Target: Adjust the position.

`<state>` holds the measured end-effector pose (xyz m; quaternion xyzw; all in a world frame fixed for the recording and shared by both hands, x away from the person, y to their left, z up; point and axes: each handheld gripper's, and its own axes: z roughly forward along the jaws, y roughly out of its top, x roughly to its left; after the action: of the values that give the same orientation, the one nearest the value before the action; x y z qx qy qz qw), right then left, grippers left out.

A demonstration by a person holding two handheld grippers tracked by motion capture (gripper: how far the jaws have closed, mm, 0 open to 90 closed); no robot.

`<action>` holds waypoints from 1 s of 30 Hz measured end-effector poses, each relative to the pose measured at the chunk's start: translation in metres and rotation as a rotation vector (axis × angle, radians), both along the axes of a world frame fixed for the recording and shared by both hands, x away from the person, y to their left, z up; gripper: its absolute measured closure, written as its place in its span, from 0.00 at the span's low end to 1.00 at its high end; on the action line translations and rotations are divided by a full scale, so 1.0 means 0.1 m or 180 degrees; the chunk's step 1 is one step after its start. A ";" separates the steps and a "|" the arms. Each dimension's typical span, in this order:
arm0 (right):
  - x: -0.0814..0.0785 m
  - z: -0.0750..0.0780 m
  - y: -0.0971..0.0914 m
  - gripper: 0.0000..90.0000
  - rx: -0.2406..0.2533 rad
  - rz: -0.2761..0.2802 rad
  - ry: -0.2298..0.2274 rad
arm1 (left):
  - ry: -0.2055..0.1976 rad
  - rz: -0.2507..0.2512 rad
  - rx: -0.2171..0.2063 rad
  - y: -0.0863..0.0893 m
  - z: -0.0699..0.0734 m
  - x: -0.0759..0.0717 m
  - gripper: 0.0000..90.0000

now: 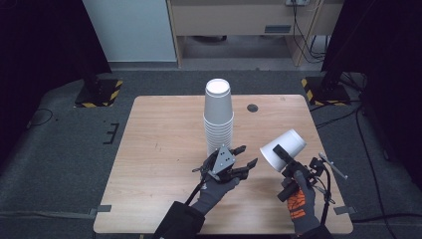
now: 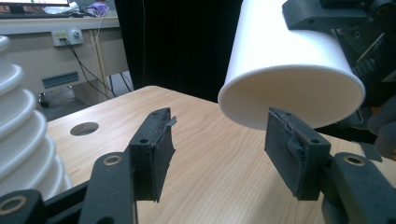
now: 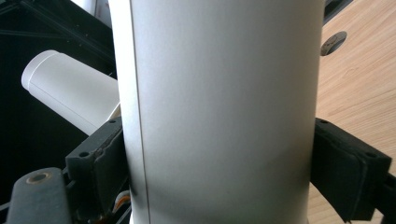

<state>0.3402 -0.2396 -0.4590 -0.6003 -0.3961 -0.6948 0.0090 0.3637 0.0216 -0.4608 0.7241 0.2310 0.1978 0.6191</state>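
The right gripper [image 1: 287, 160] clamps a white paper cup [image 1: 283, 149], tilted above the table [image 1: 164, 149]. The left gripper [image 1: 245, 157], jaws empty and apart, sits beside the cup stack [image 1: 218, 119]. Squeezing harder may crumple the thin wall; a careless left swing may topple the stack.

Cup stack [image 1: 218, 117] blocks table's middle.

I count one stack of white cups [image 1: 218, 119] on my one wooden table [image 1: 159, 149], one loose white cup [image 1: 283, 149] off the stack, and two grippers: my left gripper [image 1: 246, 155] and right gripper [image 1: 281, 155].
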 end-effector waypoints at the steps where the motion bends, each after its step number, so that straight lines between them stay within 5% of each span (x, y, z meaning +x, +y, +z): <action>1: 0.00 0.00 0.00 0.16 0.0003 0.0005 0.0000 | 0.0003 -0.0005 -0.0001 -0.01 0.00 0.01 0.46; 6: 0.00 0.00 0.01 0.16 0.0008 0.0029 -0.0004 | -0.0018 -0.0028 0.0050 -0.11 -0.03 0.05 0.46; 30: 0.02 -0.06 0.09 0.16 0.0009 0.0141 0.0068 | -0.0024 -0.0047 -0.0150 -0.31 -0.11 0.21 0.54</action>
<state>0.3420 -0.2303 -0.4651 -0.5988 -0.4081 -0.6885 0.0295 0.3848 -0.0098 -0.4722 0.7102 0.2279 0.1904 0.6383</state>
